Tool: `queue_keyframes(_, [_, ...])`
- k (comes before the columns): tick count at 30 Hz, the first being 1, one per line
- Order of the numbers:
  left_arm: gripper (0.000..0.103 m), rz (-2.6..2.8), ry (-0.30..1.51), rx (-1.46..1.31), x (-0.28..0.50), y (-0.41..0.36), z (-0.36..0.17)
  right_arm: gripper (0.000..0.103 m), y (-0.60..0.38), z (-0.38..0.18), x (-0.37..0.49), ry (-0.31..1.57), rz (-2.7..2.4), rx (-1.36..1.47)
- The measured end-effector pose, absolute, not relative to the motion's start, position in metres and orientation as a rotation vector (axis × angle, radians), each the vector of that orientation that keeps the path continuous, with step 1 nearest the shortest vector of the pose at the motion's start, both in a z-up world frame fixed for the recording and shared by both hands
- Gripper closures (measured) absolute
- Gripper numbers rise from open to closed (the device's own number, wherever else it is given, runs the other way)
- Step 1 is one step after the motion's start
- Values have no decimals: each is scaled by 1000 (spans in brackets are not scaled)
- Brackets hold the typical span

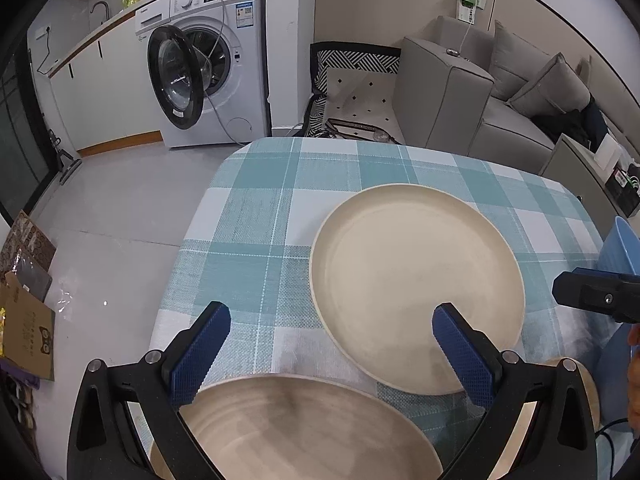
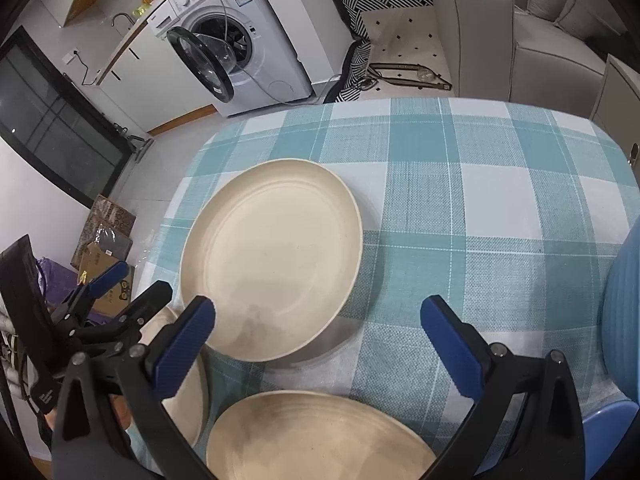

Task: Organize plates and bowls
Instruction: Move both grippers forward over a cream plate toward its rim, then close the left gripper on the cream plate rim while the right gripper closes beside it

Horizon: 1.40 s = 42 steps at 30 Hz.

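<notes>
A cream plate [image 1: 416, 280] lies on the checked tablecloth [image 1: 260, 208]; it also shows in the right wrist view [image 2: 272, 256]. A second cream plate [image 1: 296, 428] lies at the near edge under my left gripper [image 1: 330, 352], which is open and empty. A third cream plate [image 2: 316, 436] lies under my right gripper [image 2: 318, 344], which is also open and empty. The second plate [image 2: 184, 392] shows at lower left in the right wrist view, beside the left gripper [image 2: 120, 284]. A blue bowl [image 2: 622, 300] stands at the right, also in the left wrist view [image 1: 618, 246].
A washing machine [image 1: 208, 60] with its door open stands beyond the table, next to a grey sofa [image 1: 500, 92] and a patterned mat [image 1: 360, 92]. Cardboard boxes [image 1: 24, 320] lie on the floor at left. A blue plate edge [image 2: 604, 420] shows at lower right.
</notes>
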<state>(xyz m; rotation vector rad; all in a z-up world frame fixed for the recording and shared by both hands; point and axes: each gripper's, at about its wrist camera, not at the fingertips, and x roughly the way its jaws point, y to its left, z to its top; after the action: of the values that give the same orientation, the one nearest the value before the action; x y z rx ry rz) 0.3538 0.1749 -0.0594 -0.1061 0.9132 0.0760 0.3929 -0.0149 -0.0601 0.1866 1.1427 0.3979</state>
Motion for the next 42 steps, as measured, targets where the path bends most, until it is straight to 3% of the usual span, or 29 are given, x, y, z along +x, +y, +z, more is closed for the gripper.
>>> queue_keyframes(7, [0, 82, 944, -106, 365, 178, -71, 2, -10, -76, 405, 1181, 379, 190])
queue_keyframes(13, [0, 92, 953, -94, 373, 180, -75, 7, -12, -89, 414, 1216, 363, 220])
queue_keyframes(16, [0, 95, 953, -86, 375, 180, -77, 18, -12, -95, 419, 1234, 358, 223])
queue_keyframes(20, [2, 105, 959, -74, 379, 180, -80, 18, -9, -102, 421, 1252, 359, 211])
queue_keyframes(27, [22, 101, 1004, -91, 385, 183, -91, 21, -4, -106, 425, 1272, 364, 208])
queue_keyframes(30, [33, 95, 1030, -111, 386, 184, -97, 29, -1, -108, 427, 1278, 367, 195])
queue_keyframes(34, [35, 96, 1035, -106, 386, 183, -100, 31, 2, -109, 426, 1270, 356, 177])
queue_keyframes(42, [46, 82, 1034, -109, 387, 181, -101, 46, 1, -114, 426, 1282, 335, 155])
